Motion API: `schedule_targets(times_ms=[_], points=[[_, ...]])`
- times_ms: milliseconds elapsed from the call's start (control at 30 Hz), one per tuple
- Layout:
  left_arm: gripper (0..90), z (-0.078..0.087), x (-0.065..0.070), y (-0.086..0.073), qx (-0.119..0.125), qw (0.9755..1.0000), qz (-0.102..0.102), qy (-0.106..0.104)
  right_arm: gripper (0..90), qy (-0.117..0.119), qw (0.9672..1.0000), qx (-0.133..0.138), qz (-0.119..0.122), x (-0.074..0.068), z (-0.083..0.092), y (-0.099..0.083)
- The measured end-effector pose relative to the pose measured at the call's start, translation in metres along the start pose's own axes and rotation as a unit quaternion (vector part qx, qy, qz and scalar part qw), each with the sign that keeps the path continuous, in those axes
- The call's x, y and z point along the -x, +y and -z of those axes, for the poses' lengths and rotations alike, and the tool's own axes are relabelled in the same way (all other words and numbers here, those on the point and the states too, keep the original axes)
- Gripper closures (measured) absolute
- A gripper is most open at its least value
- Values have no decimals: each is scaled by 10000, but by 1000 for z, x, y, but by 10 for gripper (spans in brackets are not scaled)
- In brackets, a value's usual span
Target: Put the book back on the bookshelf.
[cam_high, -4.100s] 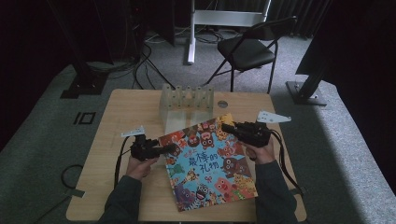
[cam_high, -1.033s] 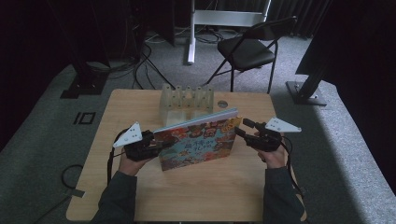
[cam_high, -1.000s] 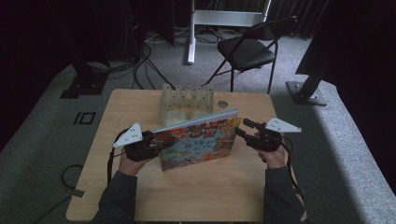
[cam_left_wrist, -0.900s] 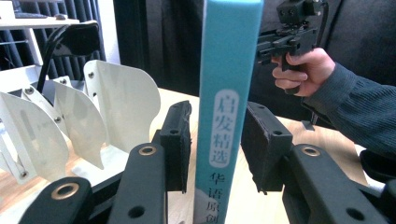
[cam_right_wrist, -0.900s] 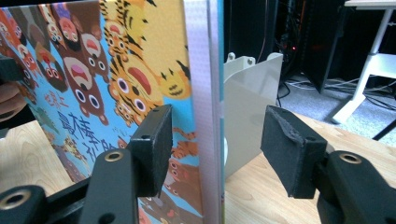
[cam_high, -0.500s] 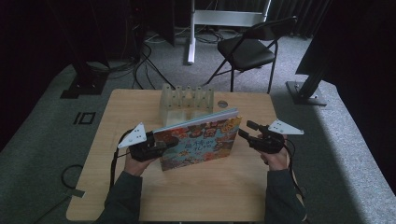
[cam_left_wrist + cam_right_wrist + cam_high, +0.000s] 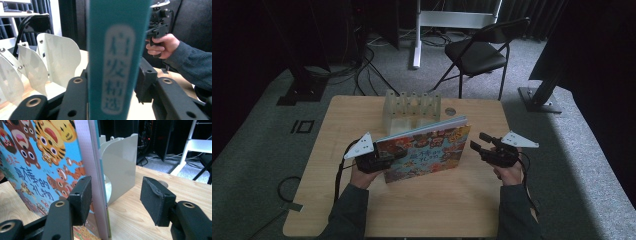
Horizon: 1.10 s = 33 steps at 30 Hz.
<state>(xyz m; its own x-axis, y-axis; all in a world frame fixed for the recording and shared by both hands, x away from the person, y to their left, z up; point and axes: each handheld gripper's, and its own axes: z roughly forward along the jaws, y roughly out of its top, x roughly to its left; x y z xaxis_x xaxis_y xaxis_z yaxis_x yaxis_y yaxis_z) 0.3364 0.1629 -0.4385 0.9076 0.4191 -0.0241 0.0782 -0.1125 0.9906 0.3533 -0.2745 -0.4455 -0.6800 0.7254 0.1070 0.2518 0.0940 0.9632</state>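
Table [image 7: 362,210]: pale wood, holding all items below. Left gripper [image 7: 388,159]: at the left of the high view, held in the person's left hand, jaws clamped on the spine end of the book; its own view has the teal spine [image 7: 117,60] standing upright between the two black jaws, pads against both faces; the jaws have just been easing a little wider with the book between them. Book [image 7: 427,155]: picture book with a cartoon-animal cover, upright on its long edge in mid-table, tilted slightly back, cover toward the person, just in front of the rack. Rack [image 7: 412,106]: white divider rack with curved fins, at the far side of the table directly behind the book; the fins [image 7: 60,57] are close behind the spine in the left gripper view. Small round object [image 7: 450,111]: on the table just right of the rack, identity unclear. Right gripper [image 7: 478,146]: jaws apart, near the book's free end; its own view has one pad at the cover [image 7: 82,200], whether touching cannot be told, the other pad [image 7: 156,200] well clear. Handling note: likely step is slotting the book into the rack; keep the left grip firm, close the right jaws to steady the free end, hold the book vertical, align with one gap between fins, slide it in level.
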Motion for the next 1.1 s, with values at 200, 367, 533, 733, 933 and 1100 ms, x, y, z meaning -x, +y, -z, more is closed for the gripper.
schedule_targets(times_ms=[200,367,533,733,933,1100], points=[[612,-2,0,-2,-13,10000,11,-7,423,-66,9999,-88,-26,3,2,-7],[617,-5,1,-5,-36,10000,-2,48,423,-105,9998,-150,-62,4,4,-14],[633,-7,2,-6,-74,10000,-15,37,423,-158,9996,-218,-110,7,6,-22],[667,-7,3,-6,-77,10000,-45,-5,423,-215,9992,-294,-157,10,9,-28],[729,-7,6,-6,-104,9997,-202,25,423,-253,9989,-355,-191,12,11,-33],[784,-8,11,-6,-122,9994,-312,63,424,-297,9985,-404,-214,13,11,-37]])
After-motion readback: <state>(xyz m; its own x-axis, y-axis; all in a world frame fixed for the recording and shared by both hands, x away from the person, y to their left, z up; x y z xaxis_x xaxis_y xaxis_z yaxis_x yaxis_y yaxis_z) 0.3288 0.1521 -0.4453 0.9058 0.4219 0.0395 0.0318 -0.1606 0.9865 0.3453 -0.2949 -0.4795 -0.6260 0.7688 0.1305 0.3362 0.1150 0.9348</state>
